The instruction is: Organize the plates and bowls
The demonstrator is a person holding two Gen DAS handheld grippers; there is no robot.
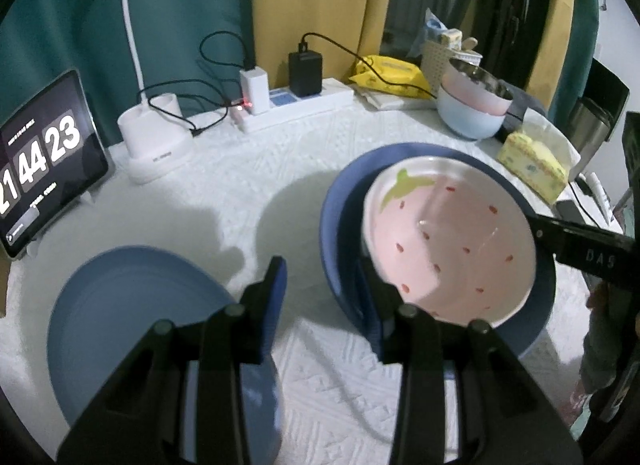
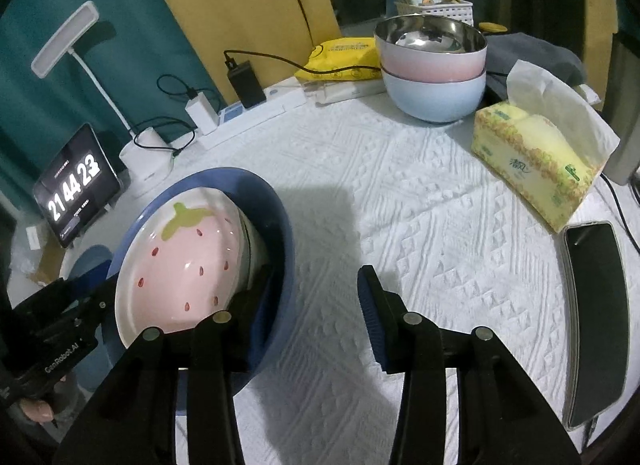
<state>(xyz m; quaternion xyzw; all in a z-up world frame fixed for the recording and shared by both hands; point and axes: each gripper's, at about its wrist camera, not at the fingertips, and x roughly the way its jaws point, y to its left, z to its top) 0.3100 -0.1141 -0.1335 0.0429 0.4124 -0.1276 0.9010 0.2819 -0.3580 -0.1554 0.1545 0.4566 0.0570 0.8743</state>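
Note:
A pink strawberry-patterned plate (image 1: 452,245) (image 2: 188,265) lies tilted inside a dark blue deep plate (image 1: 340,205) (image 2: 276,201) on the white tablecloth. My left gripper (image 1: 322,273) is open and straddles the dark blue plate's near-left rim without pressing on it. The right gripper (image 2: 316,289) is open too: its left finger (image 2: 256,305) reaches inside the dark blue plate behind the strawberry plate, and its right finger stays outside over the cloth. In the left wrist view that finger (image 1: 580,241) meets the strawberry plate's right rim. A light blue flat plate (image 1: 132,305) lies at the lower left.
Stacked bowls (image 1: 472,105) (image 2: 432,77), steel-lined pink over pale blue, stand at the back right. A tissue box (image 2: 532,169) and a phone (image 2: 596,317) lie to the right. A tablet clock (image 1: 40,161), lamp base (image 1: 156,145) and power strip (image 1: 296,105) line the back edge.

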